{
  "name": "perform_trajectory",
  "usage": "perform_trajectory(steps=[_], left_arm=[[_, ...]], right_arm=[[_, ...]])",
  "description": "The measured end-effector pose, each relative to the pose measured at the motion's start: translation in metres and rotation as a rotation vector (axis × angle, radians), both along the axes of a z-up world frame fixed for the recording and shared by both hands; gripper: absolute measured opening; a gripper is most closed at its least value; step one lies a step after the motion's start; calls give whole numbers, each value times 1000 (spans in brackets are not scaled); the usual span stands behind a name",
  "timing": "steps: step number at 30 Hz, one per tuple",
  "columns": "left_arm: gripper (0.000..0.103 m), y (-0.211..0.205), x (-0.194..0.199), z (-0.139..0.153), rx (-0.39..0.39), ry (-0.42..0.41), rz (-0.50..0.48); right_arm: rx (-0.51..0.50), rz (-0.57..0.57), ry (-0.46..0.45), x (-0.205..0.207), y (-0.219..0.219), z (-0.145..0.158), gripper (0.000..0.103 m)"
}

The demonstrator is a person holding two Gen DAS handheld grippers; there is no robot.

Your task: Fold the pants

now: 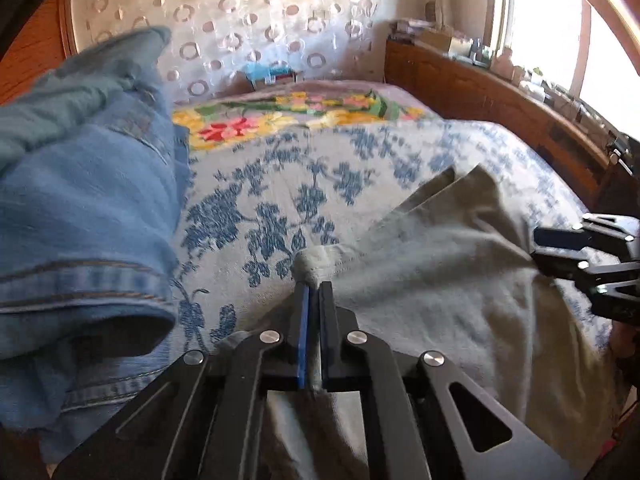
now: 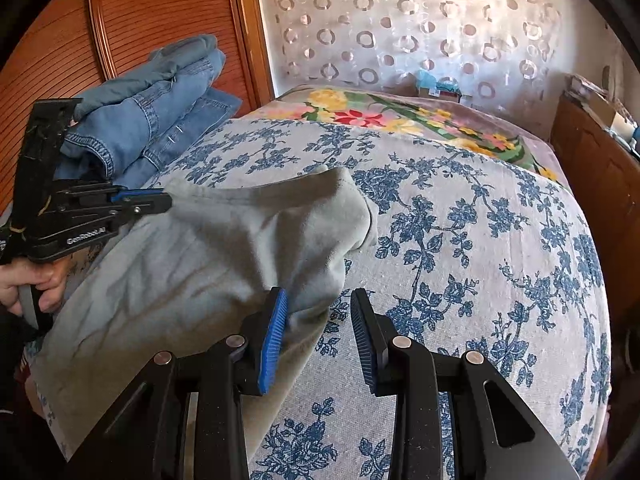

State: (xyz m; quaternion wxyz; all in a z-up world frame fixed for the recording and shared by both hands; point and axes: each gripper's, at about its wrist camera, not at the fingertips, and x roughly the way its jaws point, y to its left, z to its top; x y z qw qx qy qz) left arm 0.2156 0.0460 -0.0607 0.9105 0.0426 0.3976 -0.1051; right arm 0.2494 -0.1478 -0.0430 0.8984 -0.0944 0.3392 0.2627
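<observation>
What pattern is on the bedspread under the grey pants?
Blue flowers on pale grey bedspread, clearest in the right wrist view.

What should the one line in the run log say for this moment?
left tongs: shut on grey pants | right tongs: open at the pants' edge | jeans: piled aside | surface: bed

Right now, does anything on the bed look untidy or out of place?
Only the grey pants: they lie rumpled, one corner flopped over near the right gripper. The left gripper pinches their edge. The stacked jeans look neat.
</observation>
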Motion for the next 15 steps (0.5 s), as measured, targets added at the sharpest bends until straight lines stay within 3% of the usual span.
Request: perform_trajectory(steps=[7,15], left_arm=[[5,26,-33,43,-11,-109,63],[5,31,-36,38,9,-82,59]], right_arm=[[-40,-17,-36,-7,0,4,34],[-40,-29,-61,-36,-9,18,34]])
